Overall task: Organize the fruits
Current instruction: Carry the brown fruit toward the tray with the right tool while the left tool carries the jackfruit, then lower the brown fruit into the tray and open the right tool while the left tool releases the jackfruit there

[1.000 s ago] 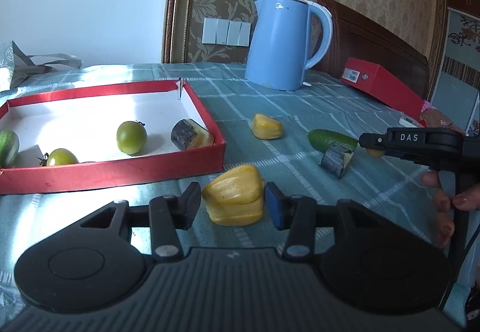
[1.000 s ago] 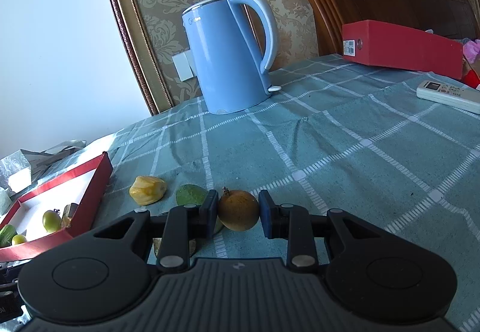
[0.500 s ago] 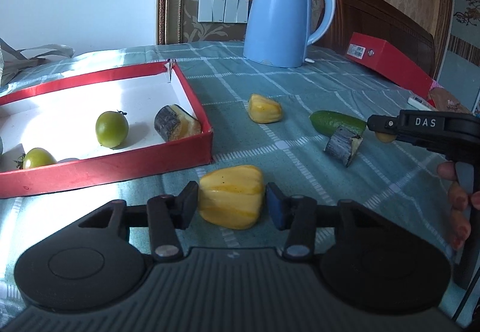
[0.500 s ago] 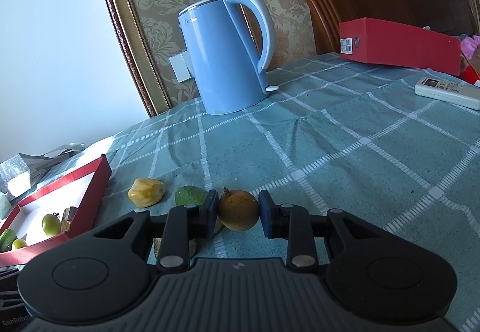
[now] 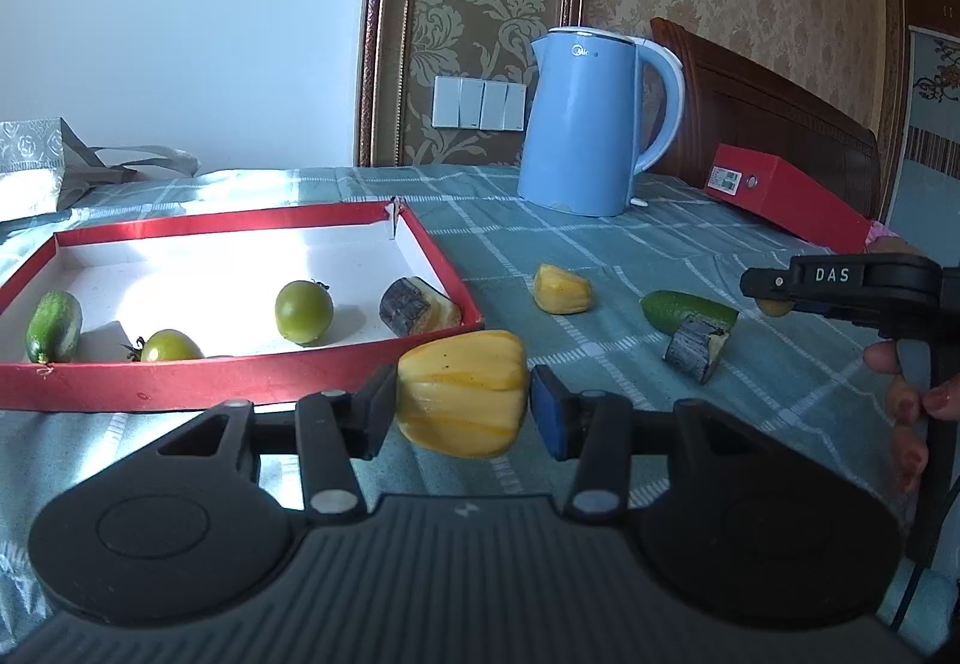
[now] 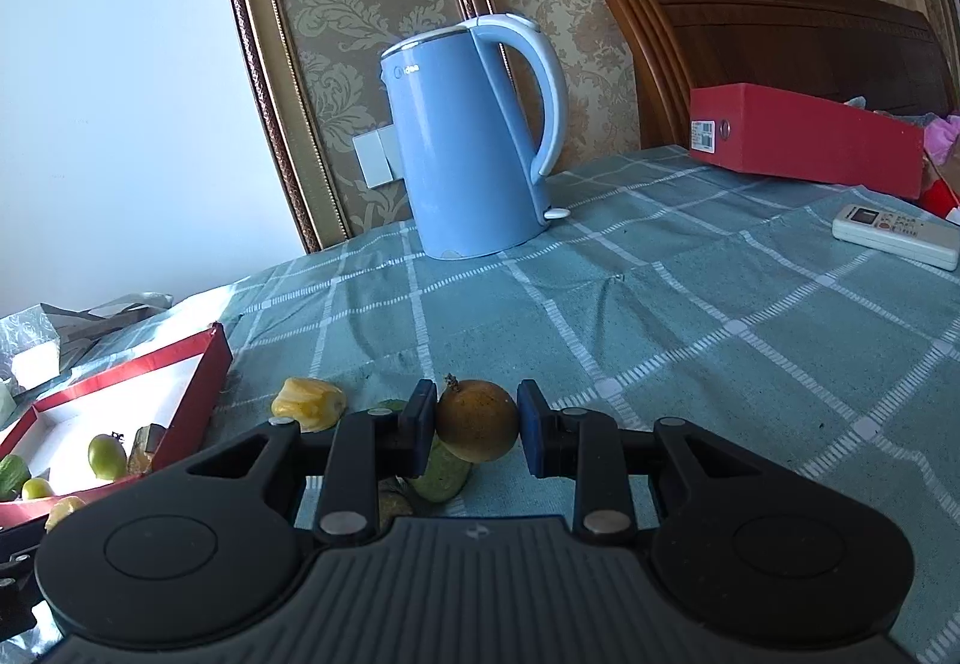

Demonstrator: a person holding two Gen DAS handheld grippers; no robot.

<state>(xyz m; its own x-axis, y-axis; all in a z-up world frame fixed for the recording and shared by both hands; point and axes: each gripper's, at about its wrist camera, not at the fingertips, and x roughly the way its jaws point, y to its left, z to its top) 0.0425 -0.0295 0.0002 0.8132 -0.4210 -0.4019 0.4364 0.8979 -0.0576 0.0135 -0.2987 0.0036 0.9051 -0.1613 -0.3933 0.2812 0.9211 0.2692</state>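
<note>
A yellow jackfruit piece [image 5: 462, 394] was clamped in the left gripper [image 5: 462, 403]; a brown round fruit [image 6: 477, 419] was gripped tightly by the right gripper [image 6: 474, 427].

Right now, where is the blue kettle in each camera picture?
Left wrist view: the blue kettle stands upper right of centre, behind the red tray.
Right wrist view: the kettle stands at upper centre.
Shared landmark: the red box, right of the kettle in both.

Black left tool [image 5: 463, 404], blue pads, silver screws; right tool [image 6: 476, 419] marked "DAS".
</note>
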